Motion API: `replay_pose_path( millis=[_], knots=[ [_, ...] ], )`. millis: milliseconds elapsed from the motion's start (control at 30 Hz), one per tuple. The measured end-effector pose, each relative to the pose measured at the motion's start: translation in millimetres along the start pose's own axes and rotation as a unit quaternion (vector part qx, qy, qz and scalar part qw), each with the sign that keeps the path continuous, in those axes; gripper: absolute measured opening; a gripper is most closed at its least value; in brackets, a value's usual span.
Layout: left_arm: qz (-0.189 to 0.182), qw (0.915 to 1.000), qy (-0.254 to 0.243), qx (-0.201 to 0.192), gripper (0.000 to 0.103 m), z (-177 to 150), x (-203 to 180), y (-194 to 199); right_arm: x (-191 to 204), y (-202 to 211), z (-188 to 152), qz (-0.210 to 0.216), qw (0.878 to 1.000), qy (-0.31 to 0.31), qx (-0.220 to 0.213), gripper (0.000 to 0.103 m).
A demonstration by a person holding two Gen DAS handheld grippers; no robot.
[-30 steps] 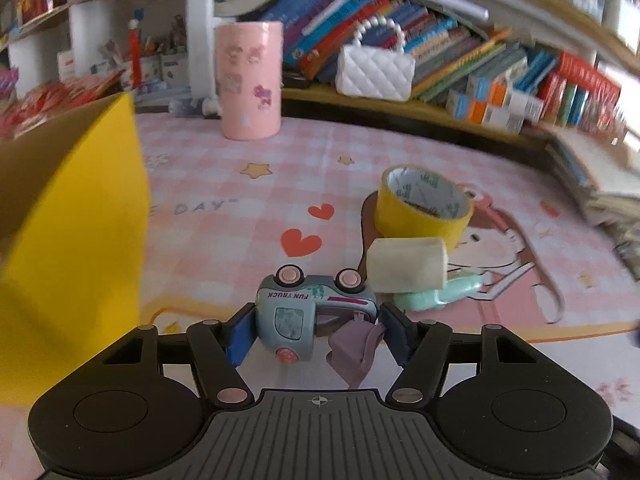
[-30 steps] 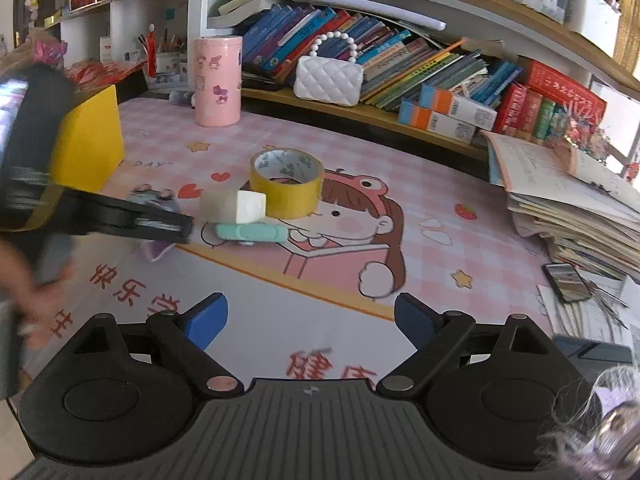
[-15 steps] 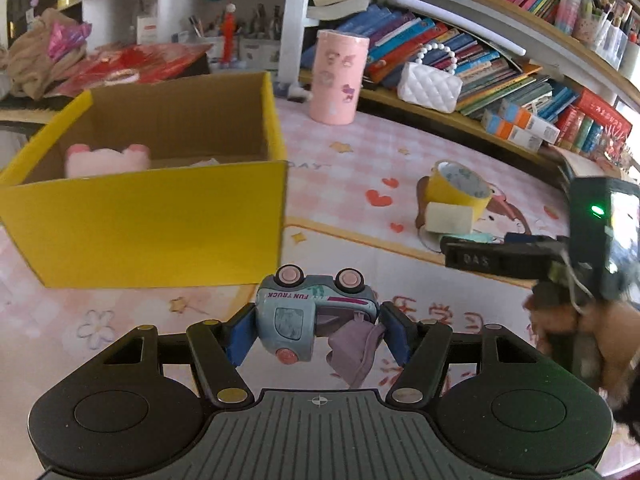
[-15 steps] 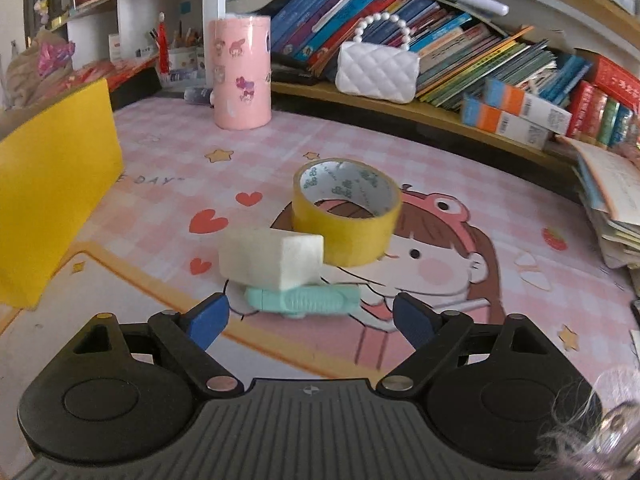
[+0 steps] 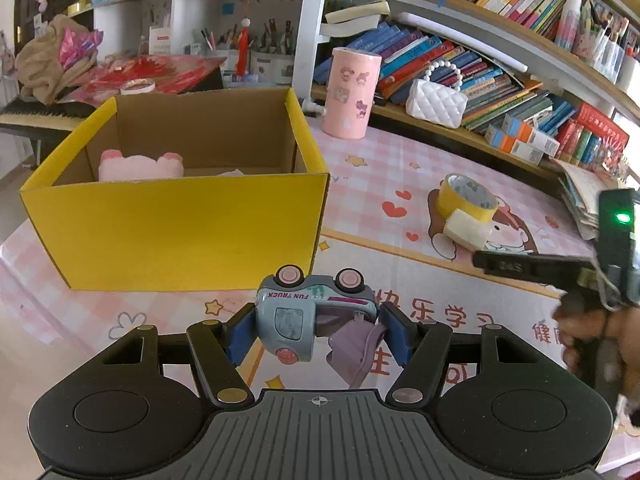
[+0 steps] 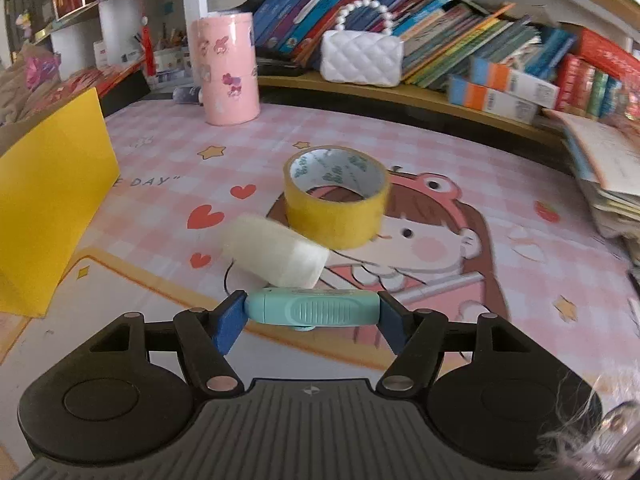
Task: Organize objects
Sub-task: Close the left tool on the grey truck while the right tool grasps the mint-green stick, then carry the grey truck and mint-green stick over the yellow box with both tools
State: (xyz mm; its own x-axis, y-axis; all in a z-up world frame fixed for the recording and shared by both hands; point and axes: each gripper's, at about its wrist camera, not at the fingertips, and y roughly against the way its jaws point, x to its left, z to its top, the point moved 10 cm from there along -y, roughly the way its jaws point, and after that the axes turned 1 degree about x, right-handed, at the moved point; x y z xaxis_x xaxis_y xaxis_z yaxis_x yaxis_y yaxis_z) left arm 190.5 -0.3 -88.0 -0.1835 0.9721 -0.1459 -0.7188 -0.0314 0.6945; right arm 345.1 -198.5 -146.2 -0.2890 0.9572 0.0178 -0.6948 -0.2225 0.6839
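Box (image 5: pixel 176 220) nearer; one truck (image 5: pixel 312 316), one tape (image 6: pixel 336 204).

My left gripper (image 5: pixel 316 330) has carried the toy truck (image 5: pixel 308 312) toward the yellow box (image 5: pixel 176 224); my right gripper's (image 6: pixel 312 314) jaws are closing around the teal cutter (image 6: pixel 312 311).

A child's study or stationery corner at home: shelves (image 5: pixel 460 12) crammed with colourful books (image 5: pixel 432 56), pen pots (image 5: pixel 264 60) on a back ledge, a counter (image 6: pixel 500 168) under a pink checked cartoon mat, a pink sticker-covered tin (image 6: pixel 226 68) and a white quilted purse (image 6: pixel 360 58).
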Motion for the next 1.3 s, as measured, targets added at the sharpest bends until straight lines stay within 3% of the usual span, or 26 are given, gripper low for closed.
replay_pose_path(
  millis=[233, 467, 767, 1300],
  knots=[
    [-0.023, 0.9997, 0.009, -0.002, 0.065, -6, 9, 3, 8, 54, -17, -0.015, 0.999, -0.034, 0.007, 0.066],
    [-0.032, 0.9993, 0.019, -0.009, 0.065, -11, 30, 14, 55, 99, -31, 0.005, 1.000, -0.017, -0.005, 0.067],
    [-0.035, 0.9988, 0.027, -0.022, 0.065, -17, 67, 36, 121, 123, -44, 0.030, 0.999, 0.041, -0.015, 0.067],
    [-0.033, 0.9982, 0.028, -0.042, 0.065, -25, 125, 74, 194, 151, -61, 0.045, 0.997, 0.057, -0.025, 0.067]
  ],
)
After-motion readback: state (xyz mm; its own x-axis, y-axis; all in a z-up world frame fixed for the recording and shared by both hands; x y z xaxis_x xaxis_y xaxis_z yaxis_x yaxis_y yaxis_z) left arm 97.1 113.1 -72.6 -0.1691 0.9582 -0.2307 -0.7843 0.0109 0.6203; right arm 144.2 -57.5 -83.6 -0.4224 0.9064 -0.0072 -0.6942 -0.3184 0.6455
